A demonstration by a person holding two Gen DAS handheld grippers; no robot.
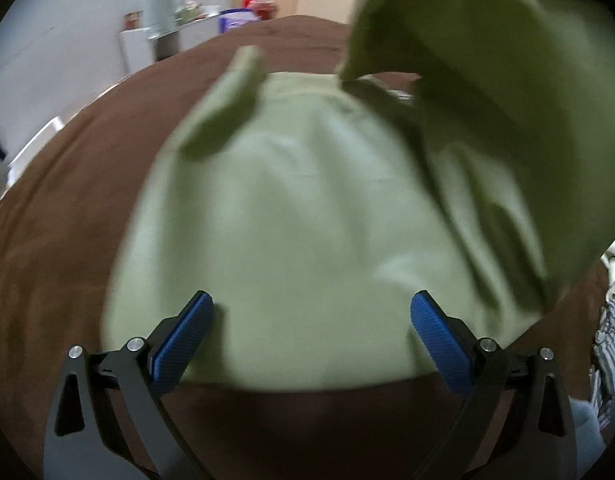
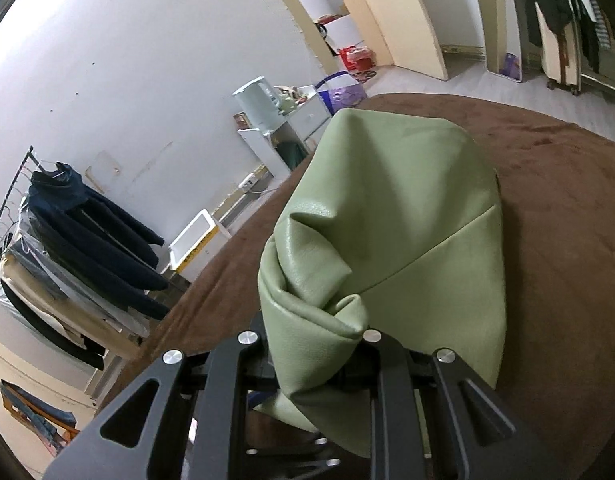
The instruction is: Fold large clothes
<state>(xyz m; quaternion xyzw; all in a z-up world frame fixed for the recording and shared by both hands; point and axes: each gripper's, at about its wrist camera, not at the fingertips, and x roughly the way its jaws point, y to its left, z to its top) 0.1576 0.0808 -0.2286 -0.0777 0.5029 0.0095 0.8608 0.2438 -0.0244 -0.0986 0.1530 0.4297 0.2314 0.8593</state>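
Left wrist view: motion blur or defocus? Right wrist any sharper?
Left wrist view: green garment and brown cover smeared, while the left gripper stays crisp, so it looks like motion blur. Right wrist view: sharp, leather-like grain visible, strong fisheye bending of the walls.

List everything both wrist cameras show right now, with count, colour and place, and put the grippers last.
garment: one, light green, spread on the brown cover, its right side lifted and bunched in the right gripper.
cover: one, brown, under the garment.
kettle: one, pale grey, on the white cabinet by the wall.
cabinet: one, white, against the wall beyond the cover.
basket: one, purple, on the floor past the cabinet.
box: one, white and yellow, on the floor beside the cover.
clothes rack: one, hung with dark blue and pale clothes, at the left wall.
left gripper: one, black with blue pads, open above the garment's near edge.
right gripper: one, black, shut on the garment.
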